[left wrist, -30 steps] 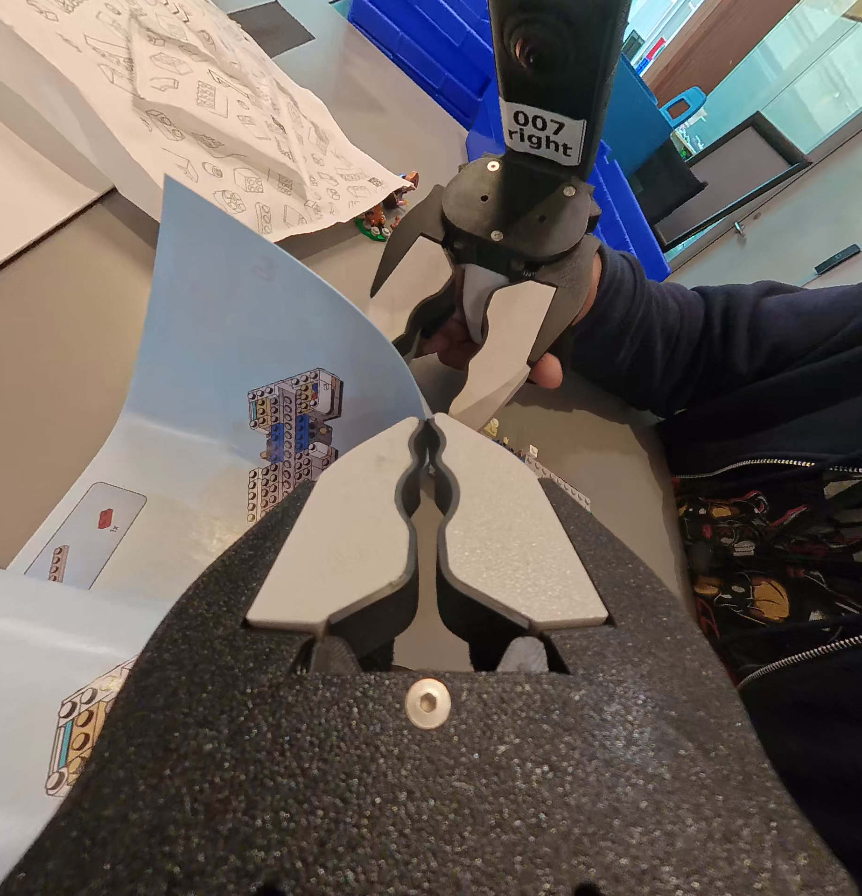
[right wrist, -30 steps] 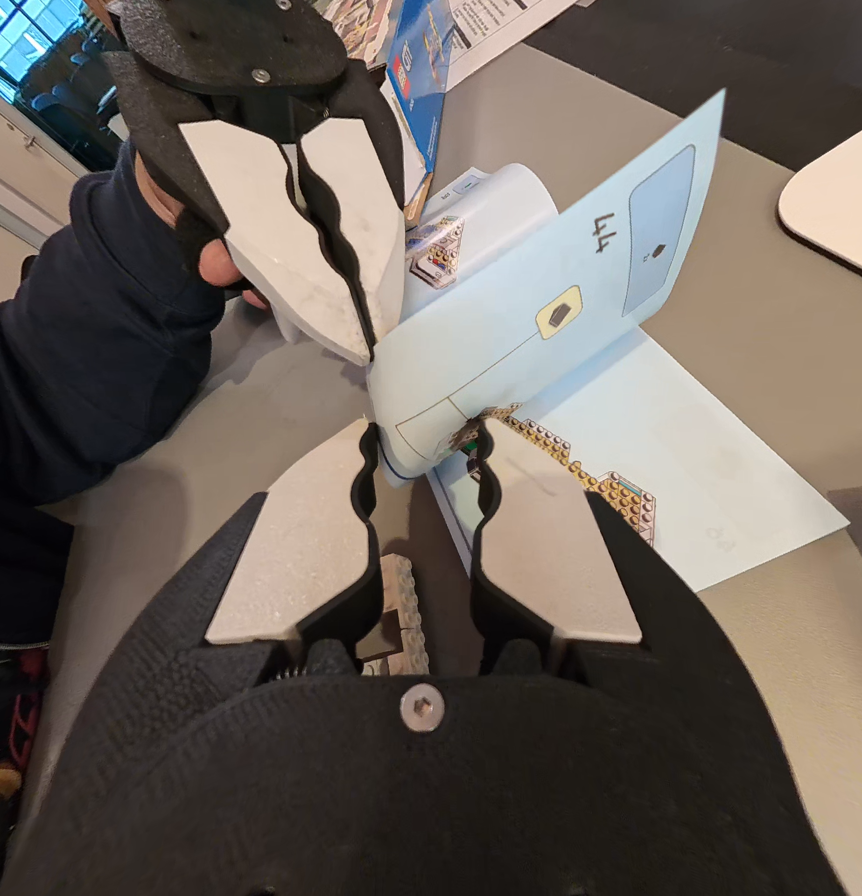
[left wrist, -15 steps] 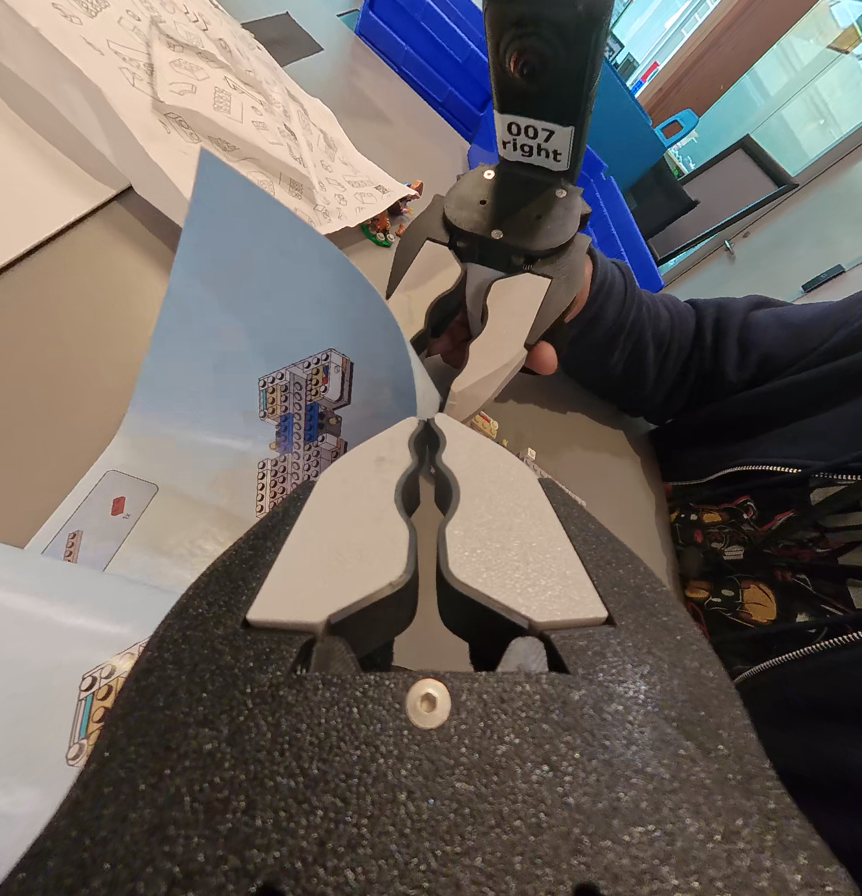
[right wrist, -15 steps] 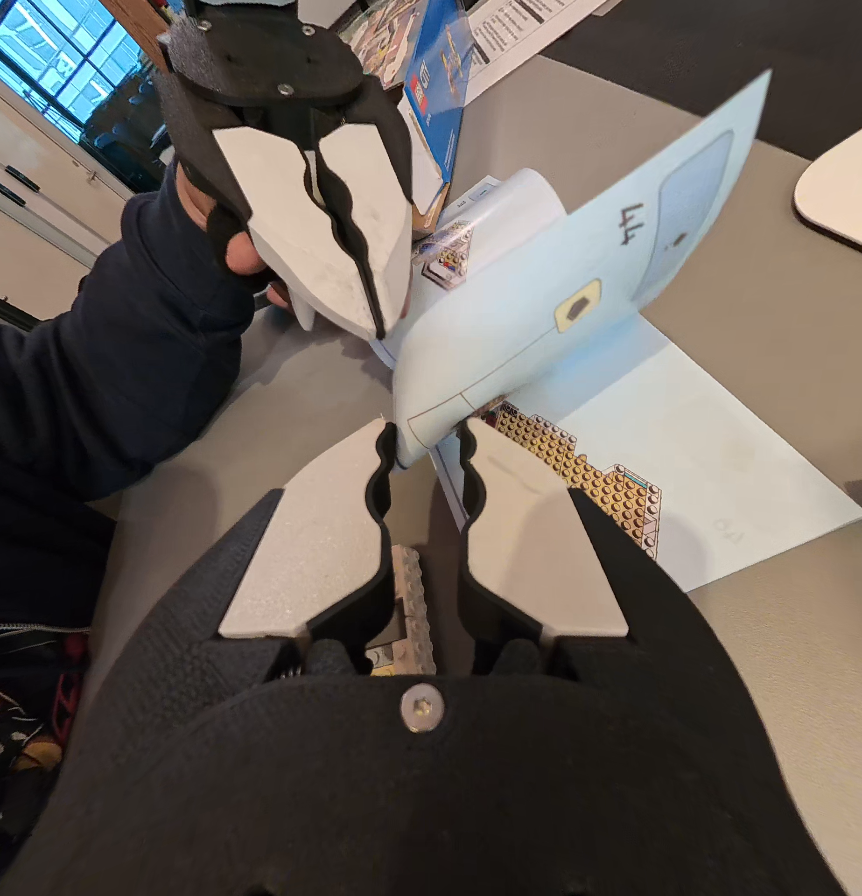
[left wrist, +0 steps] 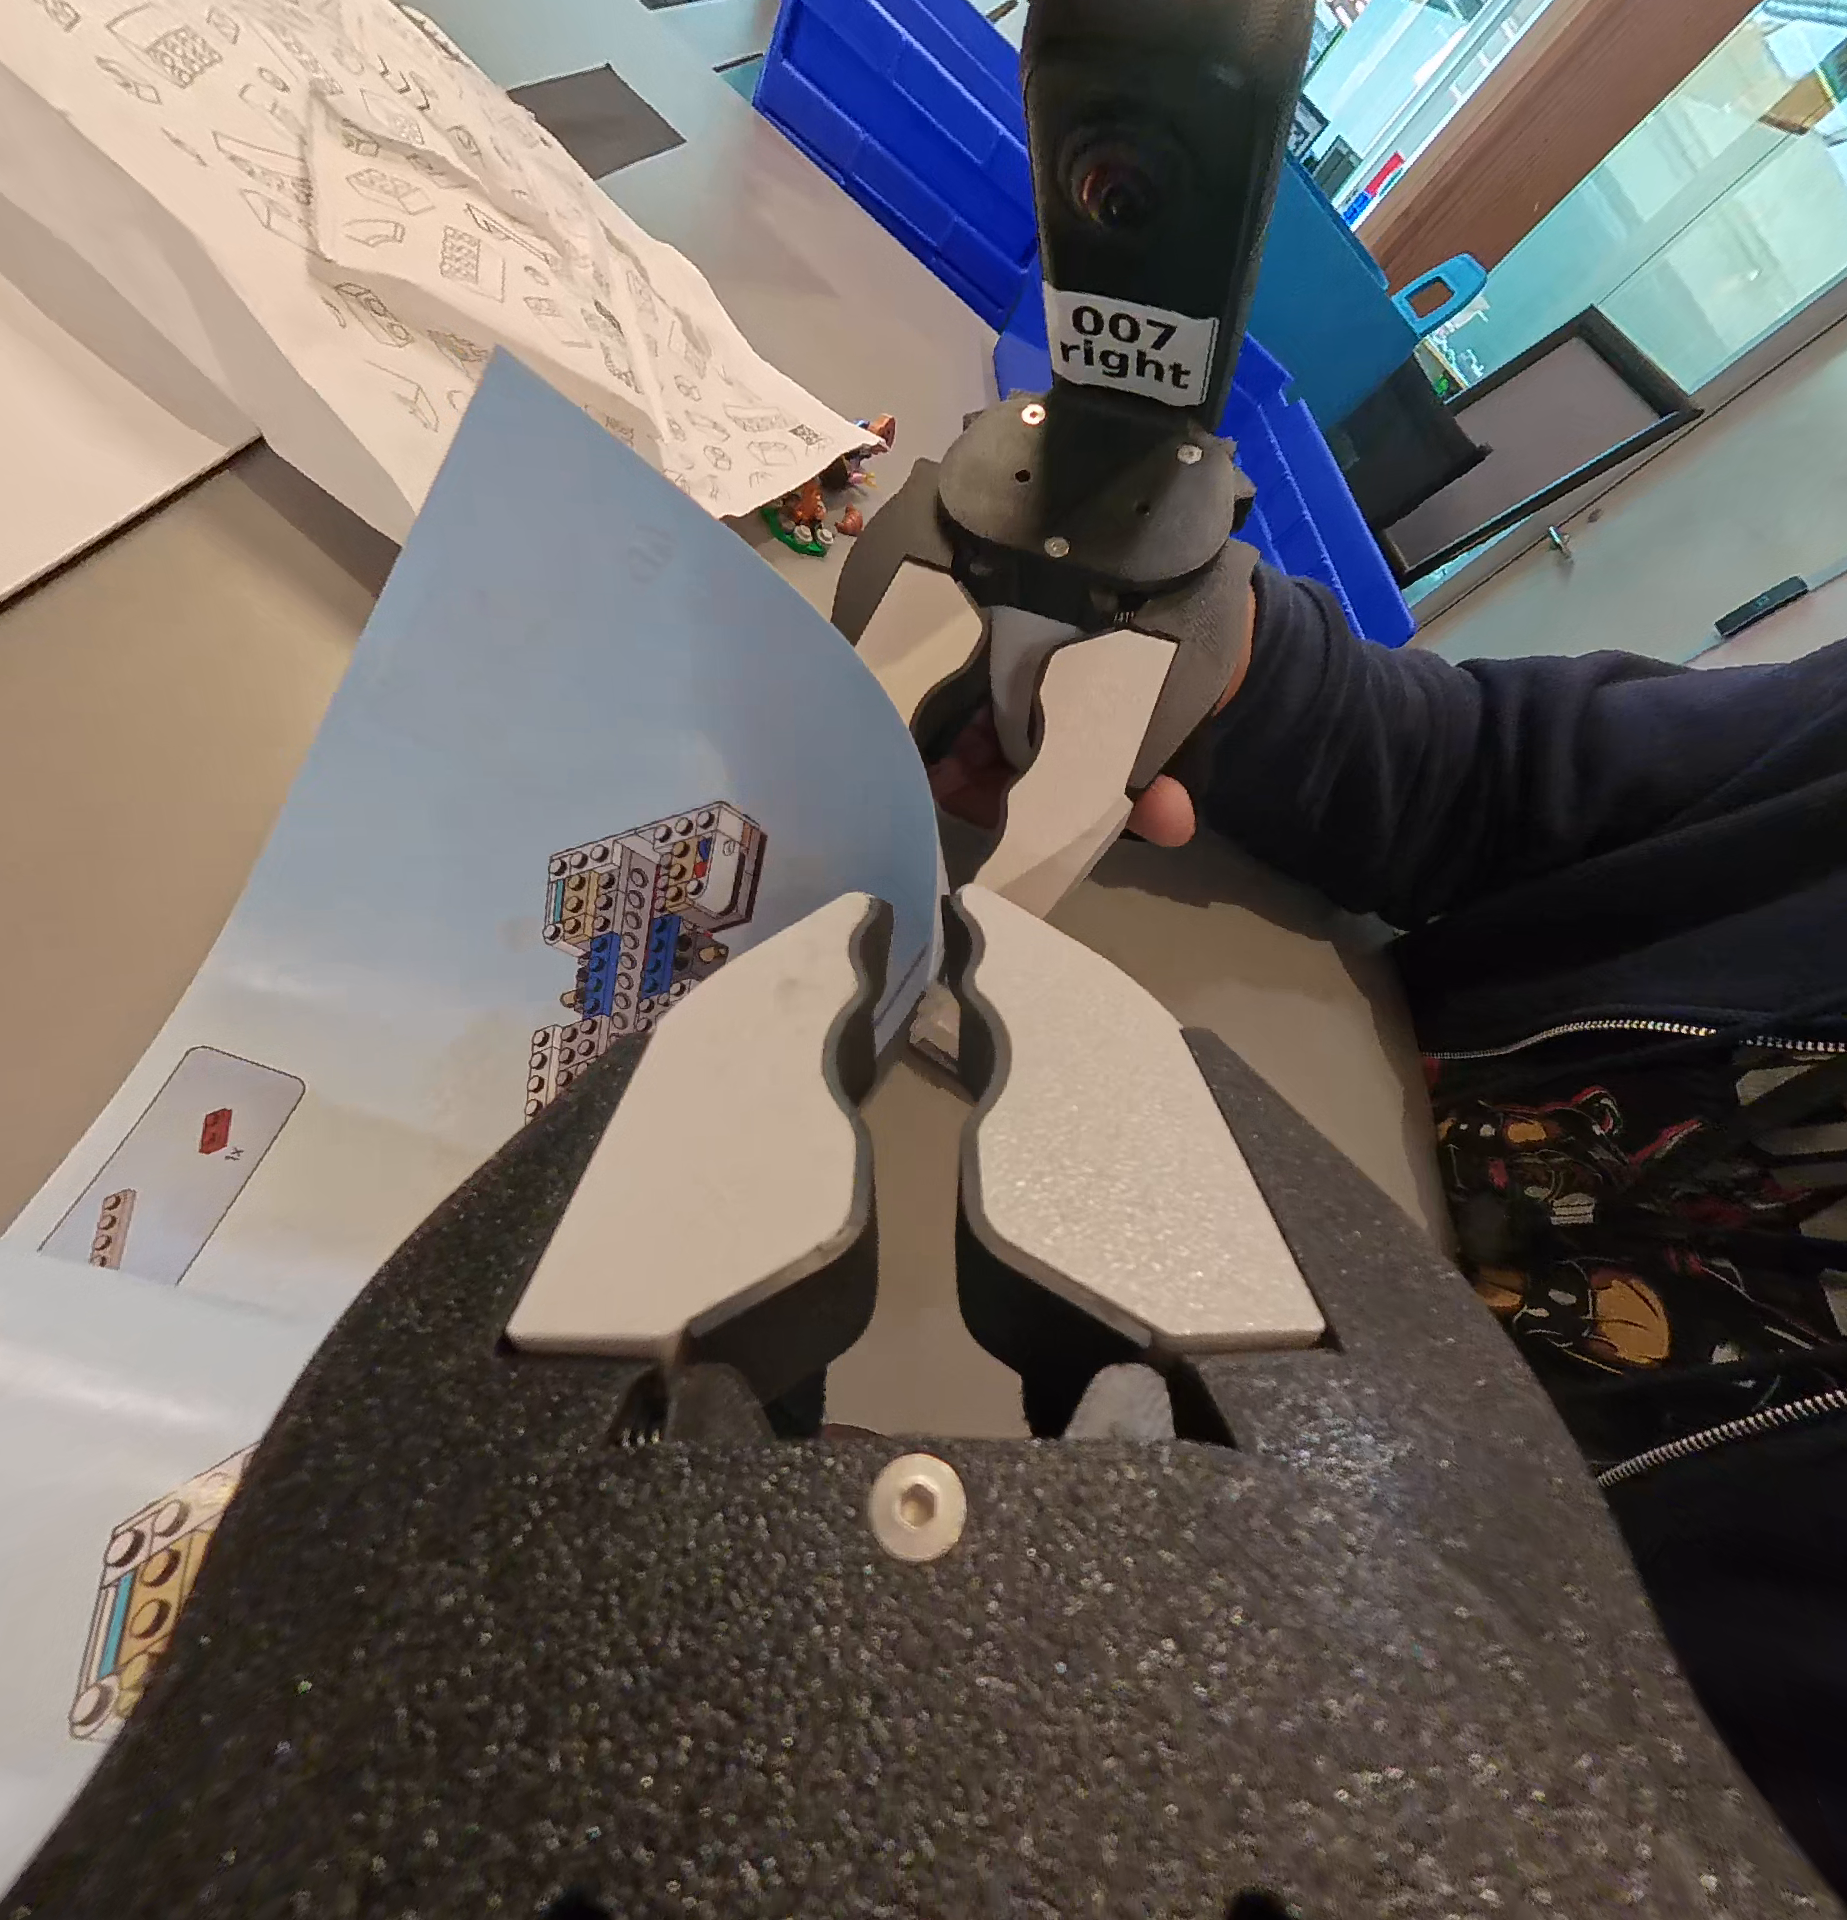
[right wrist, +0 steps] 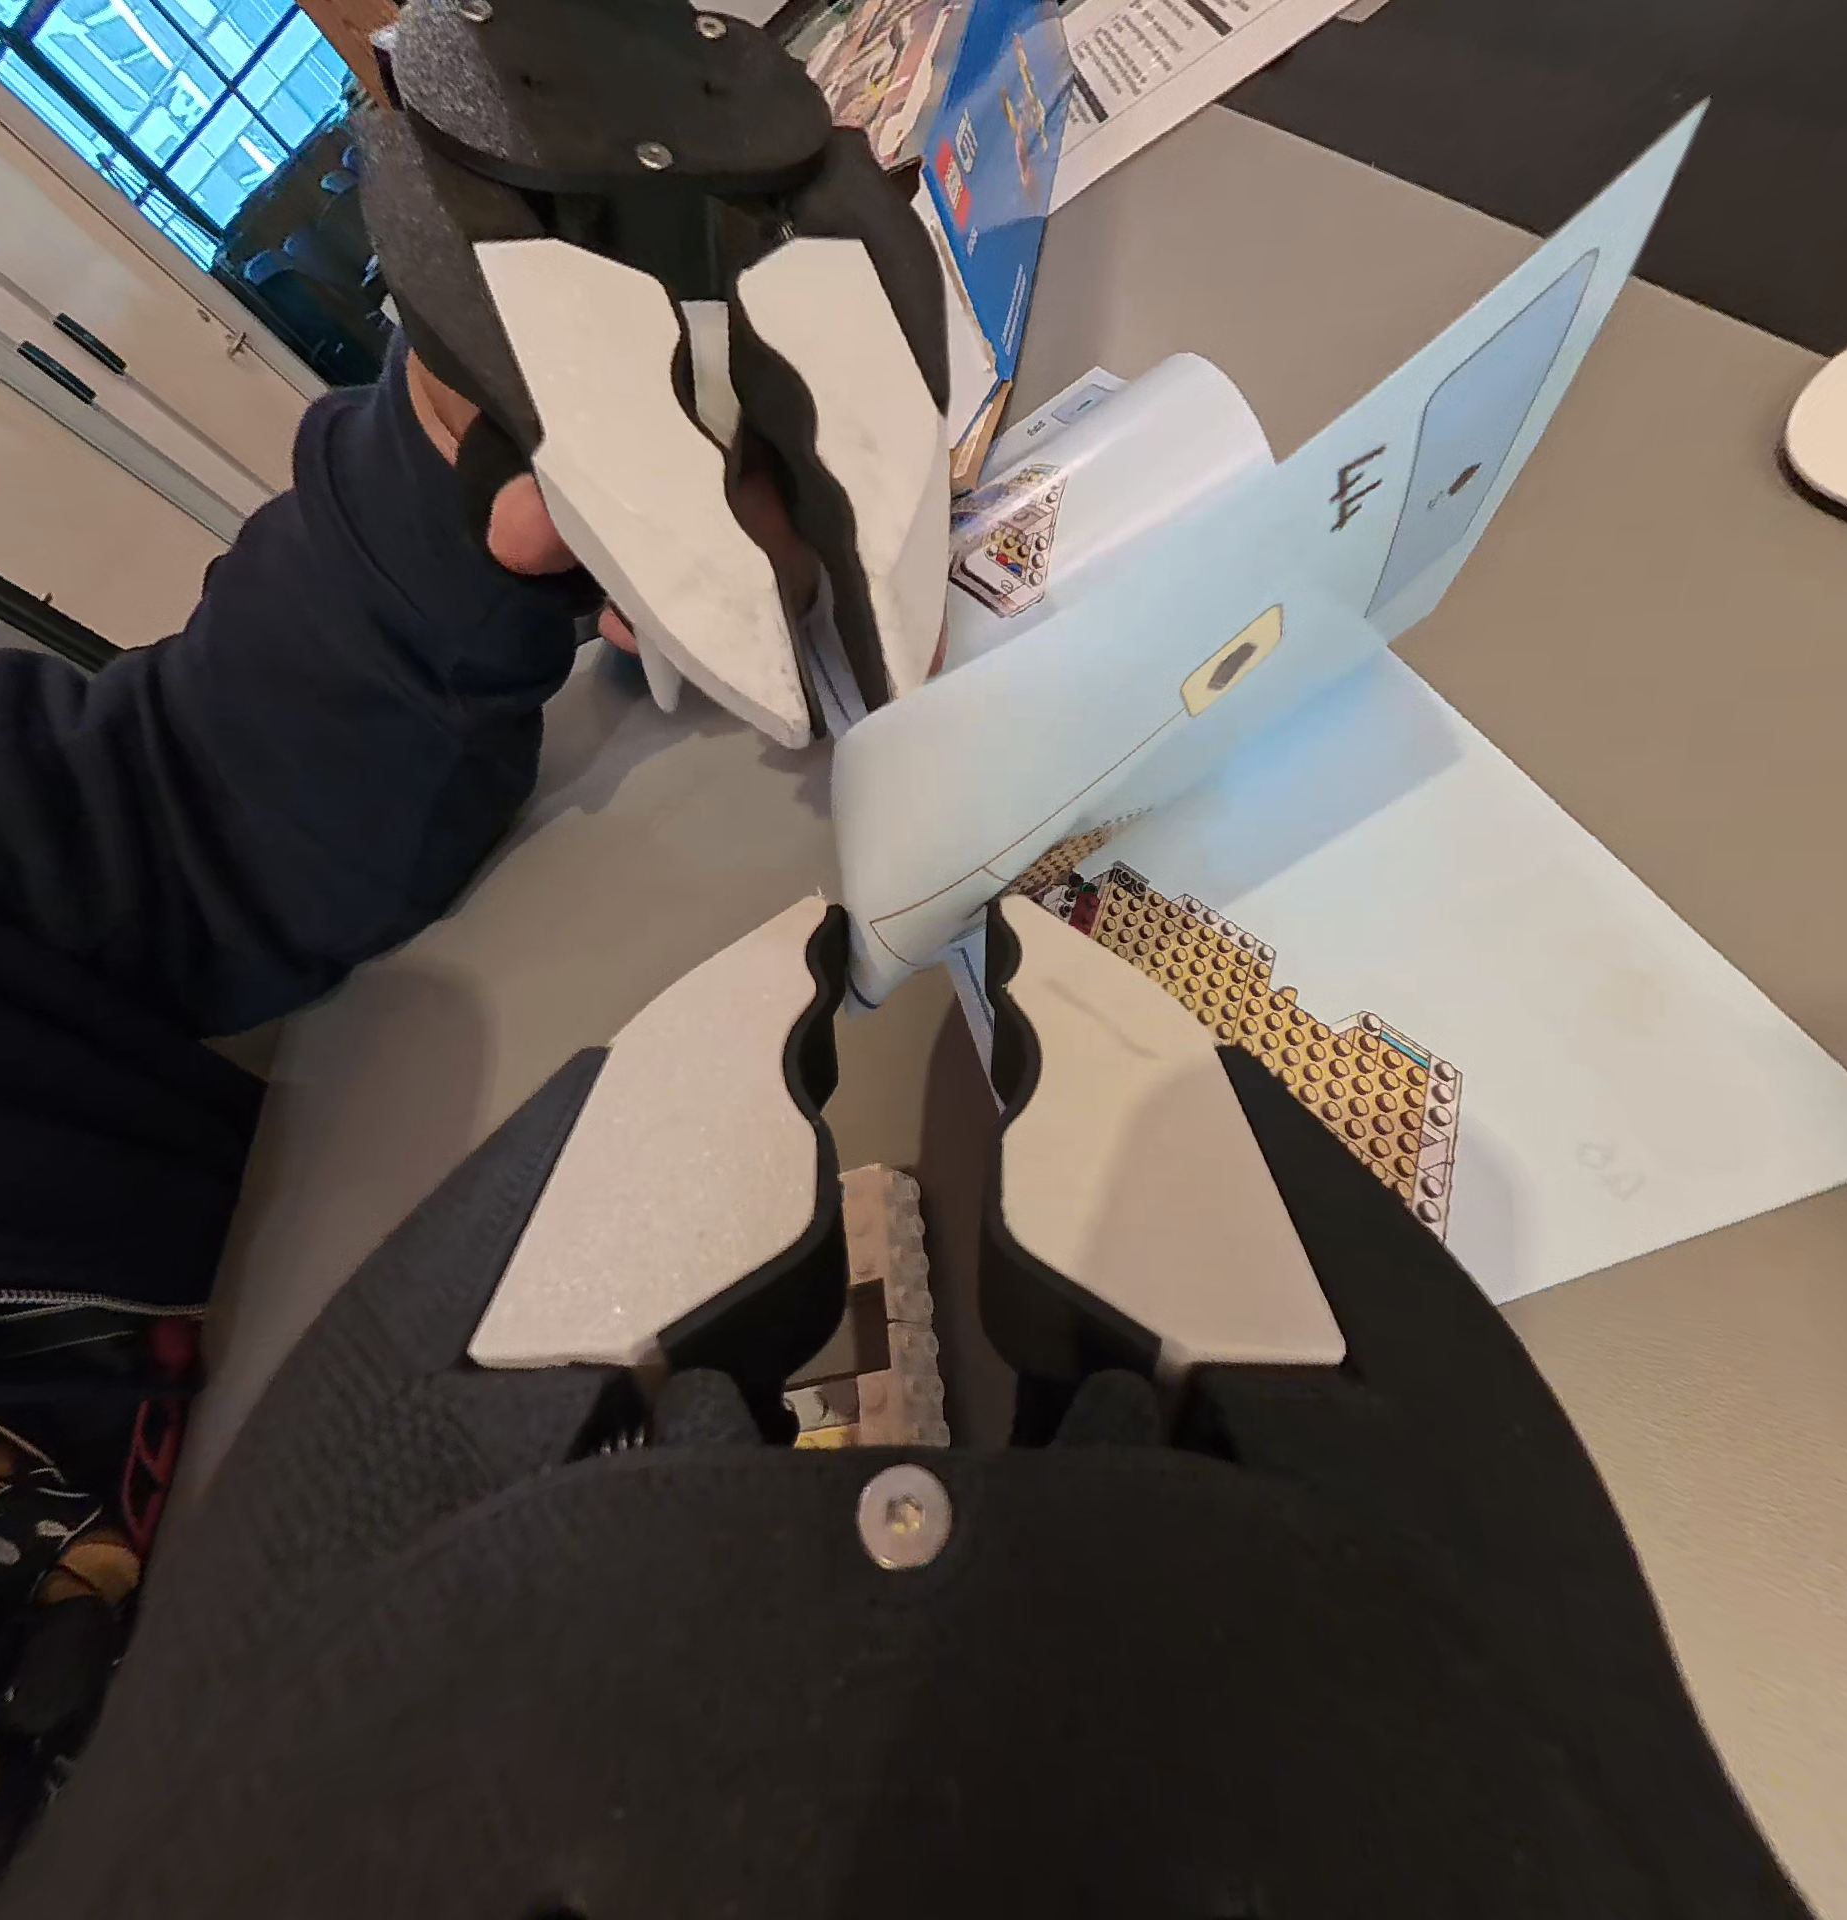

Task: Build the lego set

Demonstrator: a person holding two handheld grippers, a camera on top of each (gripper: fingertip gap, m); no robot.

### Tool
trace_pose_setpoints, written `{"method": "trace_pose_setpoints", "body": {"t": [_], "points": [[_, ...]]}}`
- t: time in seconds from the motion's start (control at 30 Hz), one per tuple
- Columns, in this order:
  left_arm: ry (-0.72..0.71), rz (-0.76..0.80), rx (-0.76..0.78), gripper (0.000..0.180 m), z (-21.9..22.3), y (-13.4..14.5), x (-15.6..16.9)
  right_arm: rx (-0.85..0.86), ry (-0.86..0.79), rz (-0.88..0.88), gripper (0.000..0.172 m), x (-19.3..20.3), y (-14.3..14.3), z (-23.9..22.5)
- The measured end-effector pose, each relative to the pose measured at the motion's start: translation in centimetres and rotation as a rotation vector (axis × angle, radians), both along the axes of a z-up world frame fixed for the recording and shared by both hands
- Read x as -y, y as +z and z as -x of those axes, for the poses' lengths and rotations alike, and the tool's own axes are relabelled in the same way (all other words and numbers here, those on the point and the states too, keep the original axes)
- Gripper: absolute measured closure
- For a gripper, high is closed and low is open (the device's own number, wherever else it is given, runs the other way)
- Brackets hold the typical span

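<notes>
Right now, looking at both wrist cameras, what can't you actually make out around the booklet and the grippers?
- Brick assembly, right wrist view: mostly hidden under the right gripper.
- Small toy figures, left wrist view: too small, partly under the white printed sheet.
- Blue box, right wrist view: partly behind the left gripper, cut by the top edge.
- Lower booklet page, left wrist view: cut by the left edge.

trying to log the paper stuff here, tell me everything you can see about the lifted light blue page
The lifted page is a thin, glossy light blue booklet leaf printed with brick-model drawings, curled up off the open booklet on the grey table. Its free corner sits between the right gripper fingers, which stand apart; the left gripper has its edge between slightly parted fingers.
</notes>
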State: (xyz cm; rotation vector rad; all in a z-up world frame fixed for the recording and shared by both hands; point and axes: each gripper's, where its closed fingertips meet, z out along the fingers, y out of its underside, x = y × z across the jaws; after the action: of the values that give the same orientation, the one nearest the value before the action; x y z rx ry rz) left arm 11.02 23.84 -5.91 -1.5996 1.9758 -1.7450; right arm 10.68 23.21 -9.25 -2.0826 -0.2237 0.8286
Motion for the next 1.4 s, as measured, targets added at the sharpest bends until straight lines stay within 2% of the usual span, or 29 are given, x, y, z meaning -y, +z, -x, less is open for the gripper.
{"method": "trace_pose_setpoints", "body": {"t": [0.17, 0.33, 0.53, 0.7, 1.27, 1.4], "points": [[-0.021, -0.008, 0.001, 0.18, 0.1, -0.1, 0.5, 0.006, 0.012, 0.001, 0.146, 0.1, -0.1, 0.2], [-0.024, -0.008, 0.006, 0.18, 0.1, 0.0, 0.6, 0.003, 0.011, 0.005, 0.144, 0.1, -0.1, 0.2], [-0.007, 0.008, 0.01, 0.18, 0.0, 0.2, 0.2, -0.024, -0.016, -0.03, 0.129, -0.1, 1.0, -0.4], [-0.008, 0.012, 0.006, 0.18, -0.1, 0.1, 0.4, -0.07, -0.024, -0.025, 0.124, -0.1, 1.4, -0.4], [0.032, -0.011, -0.027, 0.18, -0.6, -0.4, 0.1, -0.002, -0.048, 0.019, 0.124, 0.2, 0.3, -1.5], [0.059, 0.002, -0.041, 0.173, -1.0, -0.3, 0.3, -0.002, -0.043, 0.019, 0.124, 0.2, 0.3, -1.3]]}}
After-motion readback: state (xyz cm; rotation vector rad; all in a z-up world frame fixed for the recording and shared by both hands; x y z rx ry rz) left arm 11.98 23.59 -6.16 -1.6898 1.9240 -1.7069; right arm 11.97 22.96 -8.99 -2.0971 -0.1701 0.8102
